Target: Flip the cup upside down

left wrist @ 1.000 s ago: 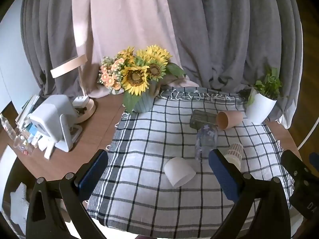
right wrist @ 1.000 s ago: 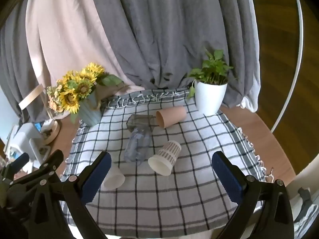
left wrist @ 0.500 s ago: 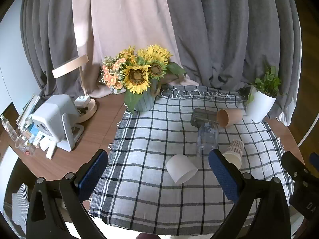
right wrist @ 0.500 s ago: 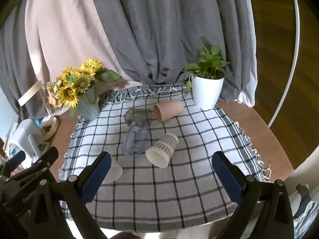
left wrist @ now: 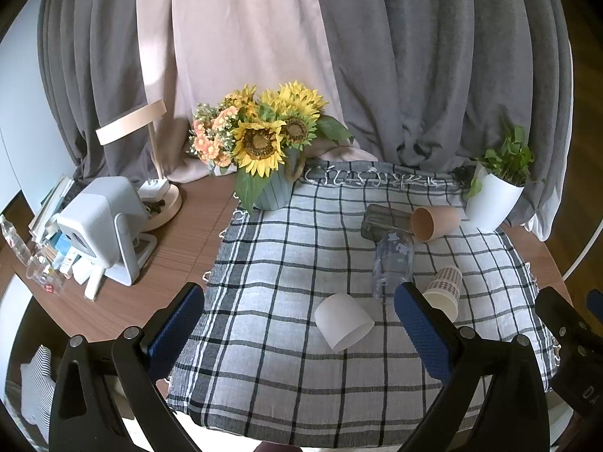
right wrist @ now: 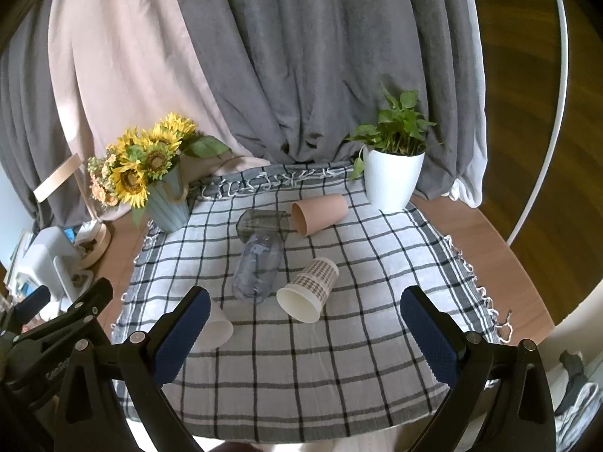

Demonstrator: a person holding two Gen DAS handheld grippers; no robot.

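Observation:
Several cups lie on their sides on a checked cloth (left wrist: 264, 282). A plain white cup (left wrist: 342, 321) lies nearest; in the right wrist view (right wrist: 218, 327) it is partly behind a finger. A checked paper cup (left wrist: 444, 291) (right wrist: 309, 293), a clear plastic cup (left wrist: 392, 263) (right wrist: 258, 263), a dark glass cup (left wrist: 384, 222) (right wrist: 262, 223) and a tan cup (left wrist: 433, 222) (right wrist: 319, 213) lie further back. My left gripper (left wrist: 301, 335) is open and empty above the cloth's near edge. My right gripper (right wrist: 305, 333) is open and empty, also held back from the cups.
A vase of sunflowers (left wrist: 264, 150) stands at the cloth's back left and a white potted plant (right wrist: 392, 173) at the back right. A white device (left wrist: 101, 222), a lamp (left wrist: 150, 173) and small clutter sit on the wooden table at left. Grey curtains hang behind.
Both grippers have drawn back and risen slightly, so the table and cups look a little smaller and farther. No cup has moved.

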